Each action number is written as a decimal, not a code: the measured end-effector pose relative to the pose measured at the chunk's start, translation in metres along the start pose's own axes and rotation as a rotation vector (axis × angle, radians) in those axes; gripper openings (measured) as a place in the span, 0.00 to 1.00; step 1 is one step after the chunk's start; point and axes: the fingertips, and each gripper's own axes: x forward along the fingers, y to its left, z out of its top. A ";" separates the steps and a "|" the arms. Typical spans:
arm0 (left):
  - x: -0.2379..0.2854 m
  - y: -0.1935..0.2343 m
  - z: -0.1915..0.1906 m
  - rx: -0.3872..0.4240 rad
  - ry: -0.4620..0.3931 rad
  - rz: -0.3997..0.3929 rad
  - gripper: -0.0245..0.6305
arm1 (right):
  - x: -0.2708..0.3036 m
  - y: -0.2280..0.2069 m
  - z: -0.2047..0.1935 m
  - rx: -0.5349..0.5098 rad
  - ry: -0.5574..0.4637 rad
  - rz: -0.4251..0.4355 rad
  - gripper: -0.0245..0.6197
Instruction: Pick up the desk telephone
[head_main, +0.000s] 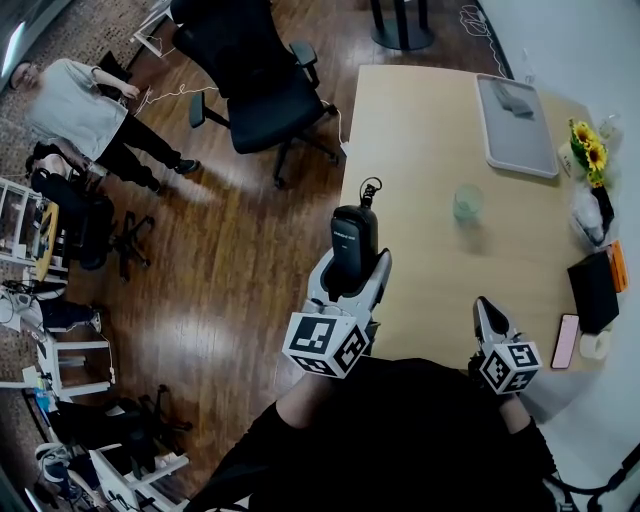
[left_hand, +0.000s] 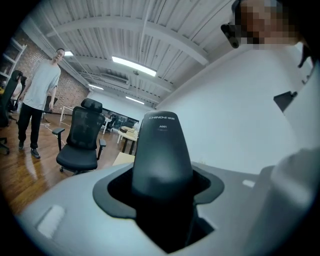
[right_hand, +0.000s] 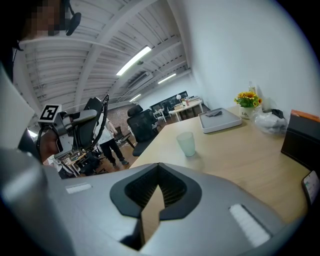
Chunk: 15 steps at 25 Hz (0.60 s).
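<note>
A brown wooden floor (head_main: 230, 260) fills the left of the head view, and a long pale wood bench (head_main: 430, 270) runs up the right side against a white wall. A black office chair (head_main: 255, 95) stands on the floor near the bench's far left corner, and a person (head_main: 80, 105) in a light shirt and dark trousers stands well apart from it at the far left. On the far end of the bench lies a grey tray (head_main: 515, 125) with something small and dark in it. The left claw (head_main: 353, 265) hangs at the bench's left edge, pinching the black telephone (head_main: 353, 235). The telephone stands upright between the two jaws, clear of the bench top, its rounded upper end poking above them and a bit of cord showing at its tip. The left gripper view shows both jaws pressed against its sides. The right claw (head_main: 488, 310) is over the near part of the bench, pointing a little downward. Its jaws are pressed together at the tips with nothing between them. A black box (head_main: 593, 290) sits at the bench's right edge, with a pink phone (head_main: 565, 340) and a roll of tape (head_main: 596, 345) just beside it. A pale green cup (head_main: 467, 203) stands alone mid-bench, and yellow flowers (head_main: 590, 150) stand beside the tray.
</note>
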 end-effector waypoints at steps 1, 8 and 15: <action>0.000 0.000 -0.001 0.000 0.006 0.004 0.44 | -0.001 0.000 0.000 0.000 0.000 0.000 0.04; 0.001 0.001 -0.006 0.003 0.022 0.007 0.44 | -0.003 0.001 -0.002 0.000 0.001 -0.003 0.04; 0.007 0.002 -0.013 0.013 0.037 0.013 0.44 | -0.004 -0.003 -0.003 0.001 -0.001 -0.005 0.04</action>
